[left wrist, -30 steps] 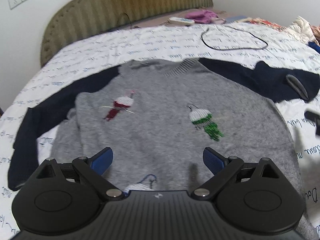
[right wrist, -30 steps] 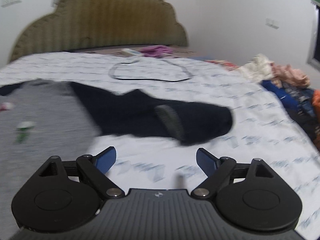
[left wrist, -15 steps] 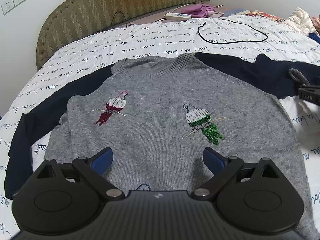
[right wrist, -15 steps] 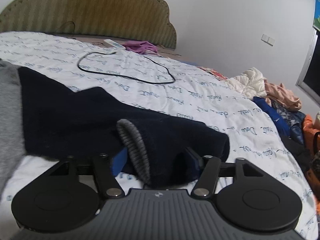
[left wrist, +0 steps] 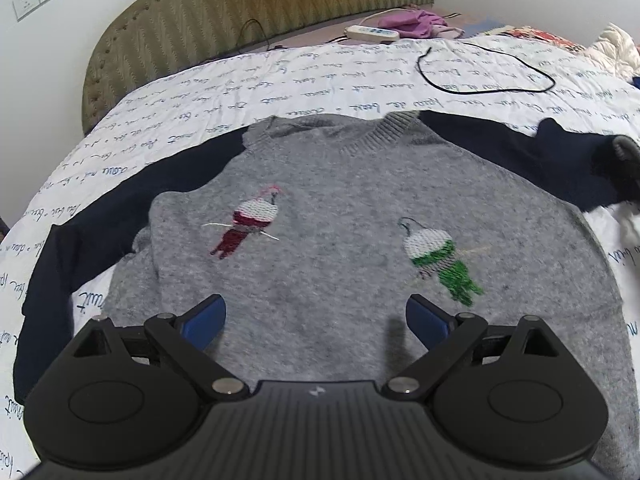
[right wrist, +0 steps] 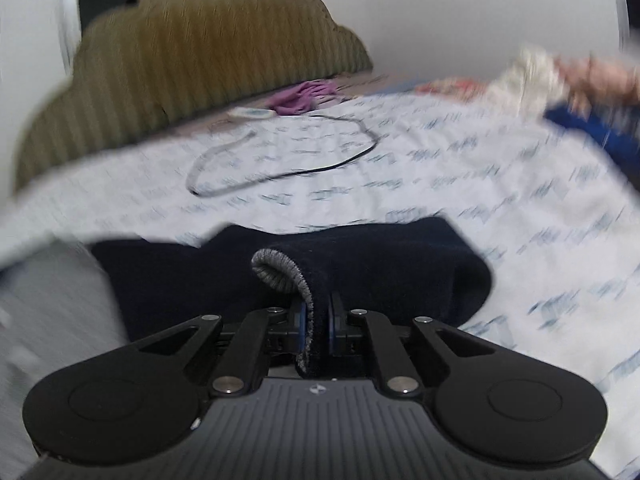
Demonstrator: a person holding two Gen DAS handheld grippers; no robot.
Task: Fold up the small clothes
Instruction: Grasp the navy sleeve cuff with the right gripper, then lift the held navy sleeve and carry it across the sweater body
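A grey sweater (left wrist: 340, 220) with two sequinned birds and navy sleeves lies face up on the bed. My left gripper (left wrist: 316, 318) hovers open over its lower half, with only grey knit showing between the blue pads. The left navy sleeve (left wrist: 100, 232) trails off to the side. In the right wrist view the right navy sleeve (right wrist: 380, 256) is doubled over, its grey cuff (right wrist: 280, 272) turned up. The jaws of my right gripper (right wrist: 316, 320) are closing, and their pads pinch the sleeve's edge just below the cuff.
A white bedsheet (left wrist: 280, 80) with blue script covers the bed. Behind the sweater lie a looped black cable (left wrist: 488, 68), a white power strip (left wrist: 372, 32) and a purple cloth (left wrist: 412, 24). An olive headboard (left wrist: 240, 20) backs the bed. Loose clothes (right wrist: 560, 76) are piled at the right.
My right gripper moved in over the navy sleeve and its jaws went from wide apart to pinching the cuff end. The left gripper stayed open over the sweater.
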